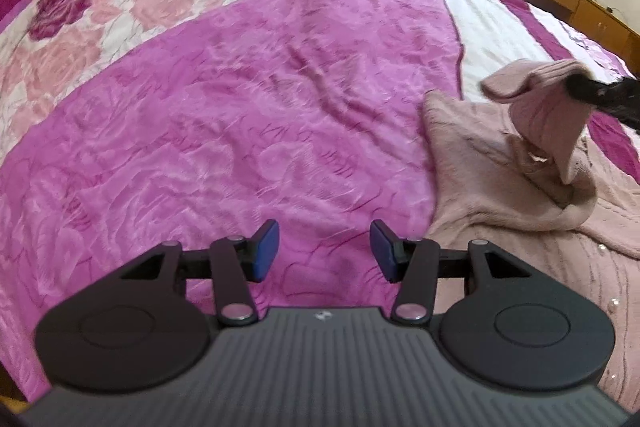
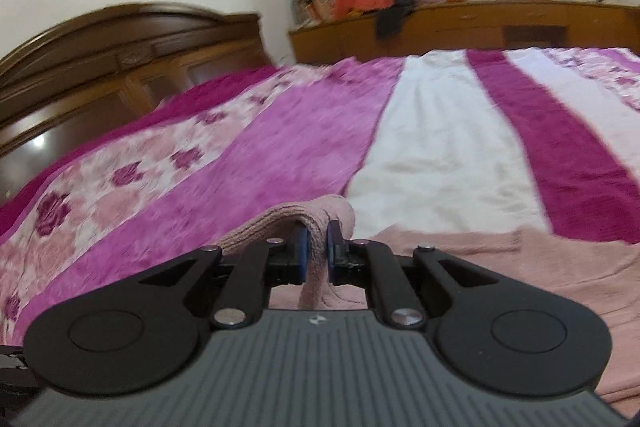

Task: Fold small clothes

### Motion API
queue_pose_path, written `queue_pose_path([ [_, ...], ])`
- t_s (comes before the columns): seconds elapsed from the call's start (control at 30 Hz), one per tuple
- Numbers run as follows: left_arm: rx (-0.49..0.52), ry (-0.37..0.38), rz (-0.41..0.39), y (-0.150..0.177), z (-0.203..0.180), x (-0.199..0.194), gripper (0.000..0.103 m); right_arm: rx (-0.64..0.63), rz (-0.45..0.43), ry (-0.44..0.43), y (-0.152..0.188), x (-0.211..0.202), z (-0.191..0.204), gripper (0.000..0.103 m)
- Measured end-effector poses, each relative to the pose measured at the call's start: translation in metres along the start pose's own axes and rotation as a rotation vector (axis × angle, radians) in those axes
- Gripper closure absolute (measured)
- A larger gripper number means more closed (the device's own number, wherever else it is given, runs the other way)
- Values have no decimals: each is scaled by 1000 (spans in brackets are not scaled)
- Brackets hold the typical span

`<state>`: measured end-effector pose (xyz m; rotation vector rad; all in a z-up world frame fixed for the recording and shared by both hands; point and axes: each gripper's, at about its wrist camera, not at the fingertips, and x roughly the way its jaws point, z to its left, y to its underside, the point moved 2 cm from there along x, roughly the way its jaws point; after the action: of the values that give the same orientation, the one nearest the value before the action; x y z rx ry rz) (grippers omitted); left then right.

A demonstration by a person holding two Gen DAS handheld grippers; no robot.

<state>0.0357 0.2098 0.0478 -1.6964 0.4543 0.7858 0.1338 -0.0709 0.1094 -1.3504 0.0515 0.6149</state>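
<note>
Left wrist view
Left gripper: my left gripper [image 1: 324, 251] hung over the pink blanket [image 1: 240, 131] with its blue pads [image 1: 266, 247] spread apart and nothing between them.
Sweater: the dusty-pink sweater [image 1: 500, 187] lay on the bed to the right of my left gripper, its near edge just beside the right pad but not touching it.
Lifted part: one end of the sweater, a sleeve or cuff as far as I could tell, was pulled up off the rest and hung from my right gripper [image 1: 580, 89] at the right edge.
Doing it well: I judged the left gripper ought to pin or take the flat near edge, so that the body would not drag along while the lifted part was carried over.

Right wrist view
Right gripper: my right gripper [image 2: 318, 253] was clamped on a ribbed fold of the sweater [image 2: 316, 227], which arched over the pads [image 2: 302, 251] and hung down between them.
Rest of sweater: the body lay flat below and to the right, on the blanket [image 2: 280, 147].
Doing it well: I judged the pinch thin but sound; it wanted a slow, low carry across the body, with the fold line straight, before letting go.
Blur: the bed was smeared here, so I could not read finer creases.
</note>
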Motion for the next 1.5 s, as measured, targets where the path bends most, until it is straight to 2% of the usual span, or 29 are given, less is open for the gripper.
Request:
queue_pose_path([
  [0.23,80,52,-32,-14,-36,-1,51,66,-49,104,-4,-35,-61,93],
  [0.57,170,106,-48,-27,-84,20,51,207,-57,222,25,-66,-143,93],
  [0.93,205,82,21,-15,-106,58,51,438,66,306,96,-71,-206,92],
  [1.07,217,67,32,-9,-107,63,51,440,91,323,106,-77,-211,91],
  [1.17,225,57,31,-8,-110,63,51,376,87,342,104,-87,-204,80],
  [1.3,238,46,26,-9,-114,62,51,250,62,362,92,-95,-192,48],
  [1.33,240,49,23,-9,-115,61,51,219,53,360,90,-95,-189,43],
  [1.5,267,45,7,-11,-125,58,51,157,58,347,77,-82,-193,39],
])
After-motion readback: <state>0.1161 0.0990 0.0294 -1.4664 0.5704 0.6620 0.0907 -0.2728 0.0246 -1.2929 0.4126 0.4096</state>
